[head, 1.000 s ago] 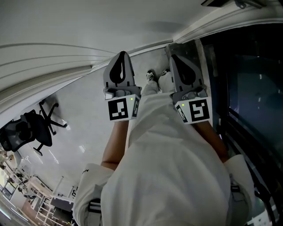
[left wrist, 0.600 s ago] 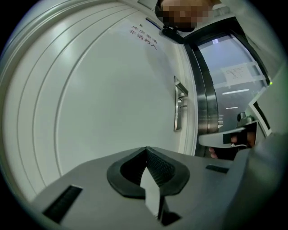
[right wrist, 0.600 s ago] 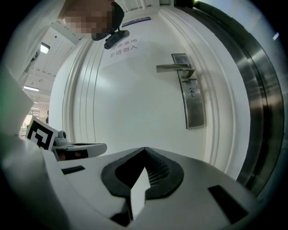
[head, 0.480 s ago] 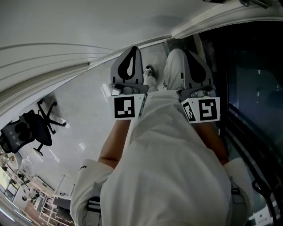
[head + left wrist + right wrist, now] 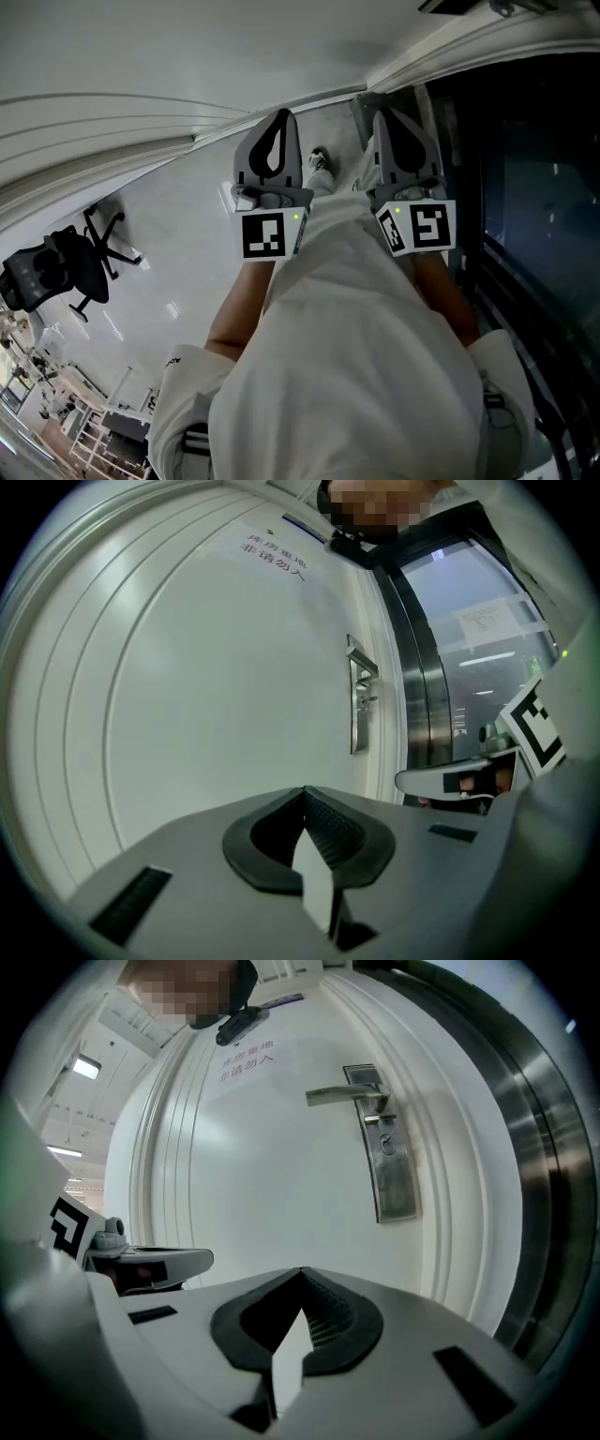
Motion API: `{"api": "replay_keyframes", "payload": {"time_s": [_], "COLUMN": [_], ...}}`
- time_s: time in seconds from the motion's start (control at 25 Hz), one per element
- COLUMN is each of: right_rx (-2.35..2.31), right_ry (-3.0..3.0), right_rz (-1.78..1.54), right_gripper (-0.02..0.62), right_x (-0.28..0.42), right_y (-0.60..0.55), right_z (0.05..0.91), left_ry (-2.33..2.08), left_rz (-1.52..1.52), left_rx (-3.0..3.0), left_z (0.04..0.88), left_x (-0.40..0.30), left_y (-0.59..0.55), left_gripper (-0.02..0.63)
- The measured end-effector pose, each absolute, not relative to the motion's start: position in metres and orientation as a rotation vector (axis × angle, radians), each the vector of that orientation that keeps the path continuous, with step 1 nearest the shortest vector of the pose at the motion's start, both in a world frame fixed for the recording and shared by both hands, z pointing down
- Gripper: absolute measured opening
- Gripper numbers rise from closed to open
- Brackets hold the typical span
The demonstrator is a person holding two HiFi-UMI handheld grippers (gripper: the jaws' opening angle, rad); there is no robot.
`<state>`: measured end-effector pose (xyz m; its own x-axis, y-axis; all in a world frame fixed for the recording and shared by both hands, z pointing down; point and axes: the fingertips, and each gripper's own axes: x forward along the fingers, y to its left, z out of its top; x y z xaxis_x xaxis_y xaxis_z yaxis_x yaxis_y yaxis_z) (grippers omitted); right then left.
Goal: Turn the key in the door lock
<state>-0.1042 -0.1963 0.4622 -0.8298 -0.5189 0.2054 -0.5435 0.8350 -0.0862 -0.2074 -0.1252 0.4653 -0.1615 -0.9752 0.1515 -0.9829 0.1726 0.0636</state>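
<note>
Lock plate (image 5: 392, 1152), upper right of the right gripper view: keyhole area too small, cannot tell if a key sits there. Smaller still in the left gripper view. Door print (image 5: 246, 1061), top centre: unreadable. Paper notice (image 5: 487, 621) on the glass, upper right of the left gripper view: text too small. Head view: office chair (image 5: 56, 272) clipped by the left edge; both hands hidden behind left gripper (image 5: 278, 127) and right gripper (image 5: 398, 122).

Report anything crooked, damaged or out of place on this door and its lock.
Nothing stands out. The door looks undamaged, its lever handle sits about level and the lock plate hangs straight below it. The left hand-held gripper and the right hand-held gripper are shut, empty and short of the door.
</note>
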Motion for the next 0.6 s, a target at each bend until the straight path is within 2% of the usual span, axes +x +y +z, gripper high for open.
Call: {"api": "replay_keyframes", "payload": {"time_s": [0.6], "right_rx": [0.579], "right_ry": [-2.849], "right_rz": [0.391], "right_gripper": [0.002], "right_x": [-0.131], "right_y": [-0.177], "right_z": [0.485], "left_ry": [-2.323], "left_rz": [0.202], "left_rx": [1.824], "left_z": [0.466], "left_x": [-0.206], "left_y": [-0.117], "left_gripper": [0.009]}}
